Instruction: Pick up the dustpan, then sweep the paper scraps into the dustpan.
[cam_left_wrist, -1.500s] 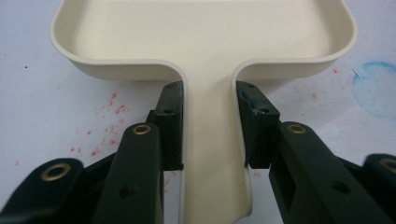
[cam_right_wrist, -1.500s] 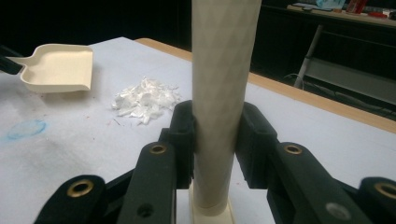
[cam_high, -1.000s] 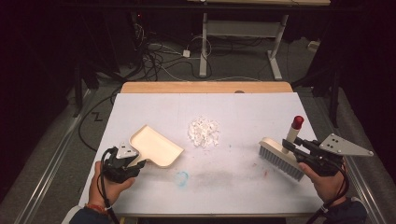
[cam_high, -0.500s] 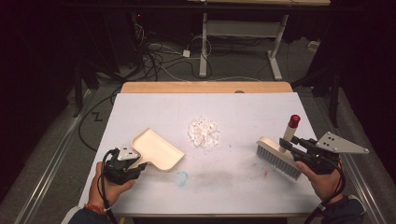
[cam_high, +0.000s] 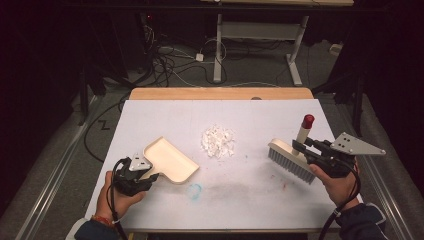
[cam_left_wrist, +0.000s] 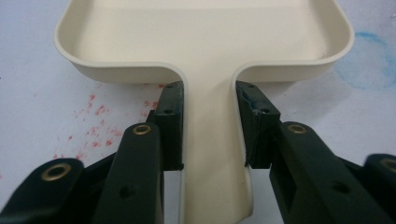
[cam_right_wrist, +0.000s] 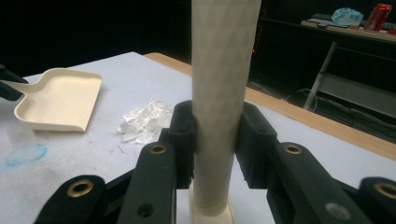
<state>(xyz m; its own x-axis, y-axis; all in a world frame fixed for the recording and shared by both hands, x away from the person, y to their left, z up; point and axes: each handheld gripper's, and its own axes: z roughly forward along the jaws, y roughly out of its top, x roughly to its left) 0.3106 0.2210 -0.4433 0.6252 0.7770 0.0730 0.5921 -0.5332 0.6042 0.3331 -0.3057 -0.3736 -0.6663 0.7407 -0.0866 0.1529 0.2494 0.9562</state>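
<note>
With your left gripper (cam_high: 142, 172) clenched on the dustpan (cam_high: 170, 160) handle and your right gripper (cam_high: 312, 150) on the brush (cam_high: 290, 159), next sweep the white scraps (cam_high: 218, 141) across the desk (cam_high: 165, 117) into the pan.

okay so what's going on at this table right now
A person is set up to sweep a pile of white scraps lying mid-table. The left gripper is clamped on the handle of a cream dustpan resting on the table, left of the pile. The right gripper grips the handle of a brush to the right of the pile. No scraps are in the pan yet.
</note>
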